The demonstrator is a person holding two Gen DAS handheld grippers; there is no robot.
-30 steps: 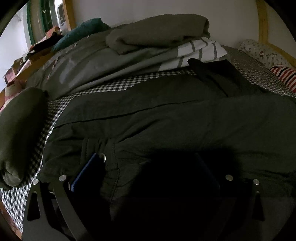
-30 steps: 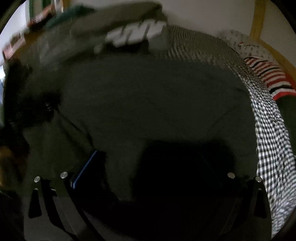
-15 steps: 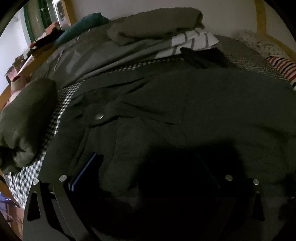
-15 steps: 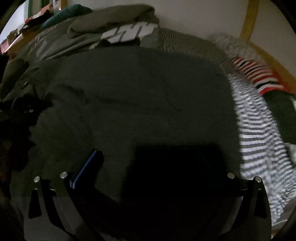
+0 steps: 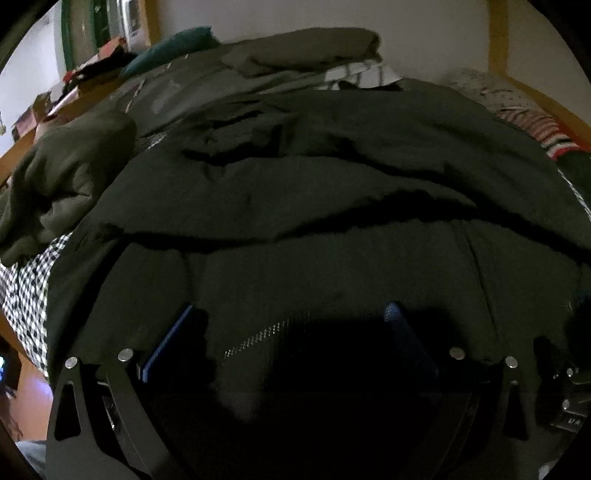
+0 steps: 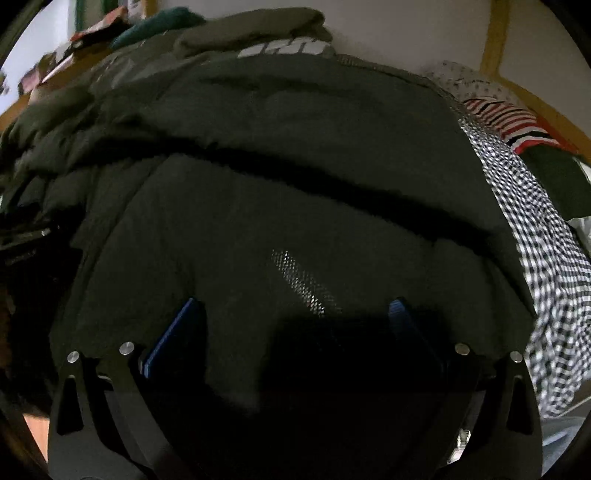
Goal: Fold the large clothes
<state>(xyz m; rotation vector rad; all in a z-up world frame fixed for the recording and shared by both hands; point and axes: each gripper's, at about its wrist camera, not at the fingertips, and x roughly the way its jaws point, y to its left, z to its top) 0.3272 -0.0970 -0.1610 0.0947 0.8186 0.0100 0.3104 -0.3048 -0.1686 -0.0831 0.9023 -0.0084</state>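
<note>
The dark green jacket (image 5: 332,177) was matt woven cloth; the checked bedsheet (image 6: 535,236) was thin cotton-like fabric; the bed frame (image 5: 498,37) was wood.

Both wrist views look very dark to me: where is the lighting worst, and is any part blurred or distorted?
Left wrist view: the dark jacket is underexposed, and a black shadow fills the space between the jaws; the picture is sharp, with fisheye bending at the edges. Right wrist view: same shadow low in the middle, while the stacked clothes at the top and the checkered sheet are smeared.

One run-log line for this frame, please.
phase: mid-fold | item: dark jacket doubled over on checked bedsheet | left hand-held gripper: open over jacket | right hand-held gripper: open over jacket
</note>
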